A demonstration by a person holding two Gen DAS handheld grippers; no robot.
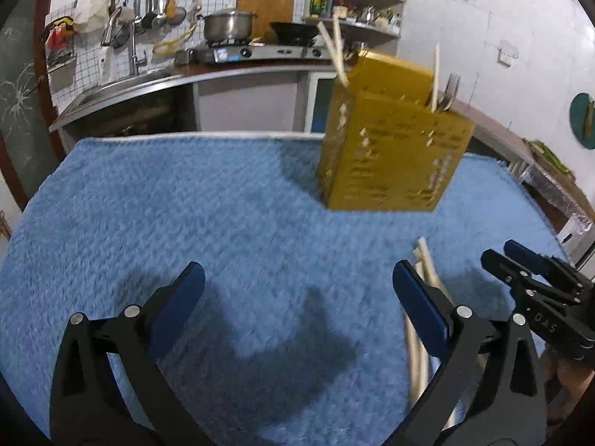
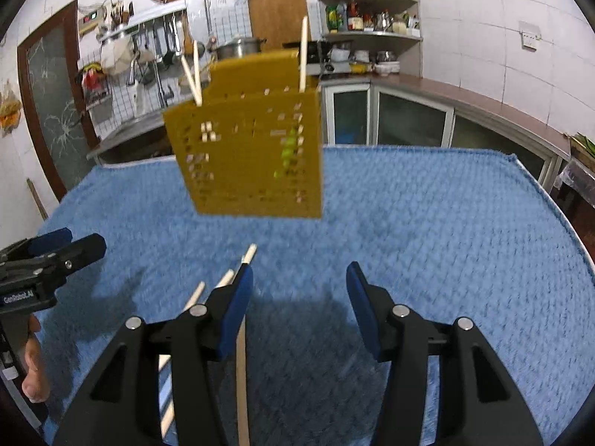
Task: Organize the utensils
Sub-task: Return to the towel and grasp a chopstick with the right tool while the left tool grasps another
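Observation:
A yellow perforated utensil holder (image 1: 390, 152) stands on the blue towel (image 1: 223, 223); chopsticks (image 1: 336, 52) and metal cutlery stick up out of it. It also shows in the right wrist view (image 2: 253, 156). Several loose chopsticks (image 1: 427, 260) lie on the towel under my left gripper's right finger, and in the right wrist view (image 2: 241, 353) under my right gripper's left finger. My left gripper (image 1: 297, 278) is open and empty above the towel. My right gripper (image 2: 299, 278) is open and empty; it shows in the left wrist view (image 1: 520, 260).
The towel (image 2: 446, 241) covers the table top. Behind are a kitchen counter with a sink (image 1: 122, 85), a stove with a pot (image 1: 227, 24), hanging ladles and corner shelves (image 2: 372, 18). The left gripper (image 2: 70, 249) shows at the right wrist view's left edge.

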